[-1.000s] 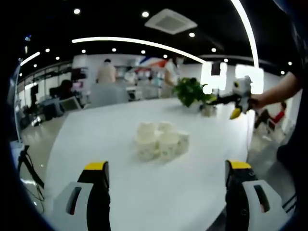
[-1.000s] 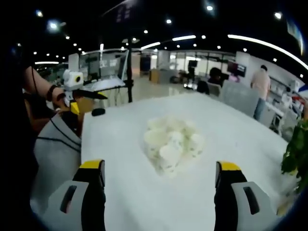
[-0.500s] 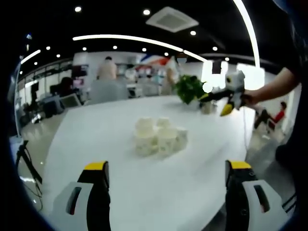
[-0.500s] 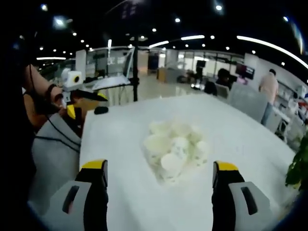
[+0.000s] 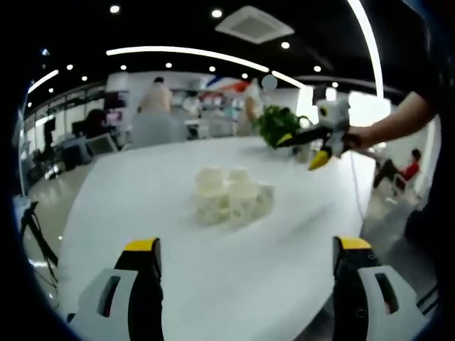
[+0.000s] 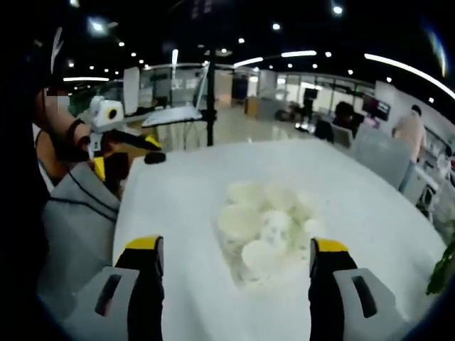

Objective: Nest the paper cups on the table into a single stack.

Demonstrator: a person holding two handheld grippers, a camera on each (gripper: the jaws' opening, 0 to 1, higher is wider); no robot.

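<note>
Several white paper cups [image 5: 229, 196] stand bunched together in the middle of a white table [image 5: 142, 213]; the same cups [image 6: 264, 229] appear blurred ahead of the right jaws. My left gripper [image 5: 245, 273] is open and empty, well short of the cups. My right gripper [image 6: 231, 273] is open and empty too, with its jaws either side of the cluster's near edge, above the table. In the left gripper view the right gripper [image 5: 316, 145] comes in from the right, held in a hand. In the right gripper view the left gripper [image 6: 124, 138] hovers at the table's left edge.
A potted green plant [image 5: 279, 128] stands at the table's far side, with a small dark object [image 6: 154, 158] near the left corner. People and desks fill the office behind. A grey chair [image 5: 158, 131] faces the far edge. The table edge [image 5: 334, 234] runs close on the right.
Both views have shifted as the hands moved. The right gripper has come lower and nearer the cups, which look larger between its jaws. In the left gripper view, the right gripper has moved leftward.
</note>
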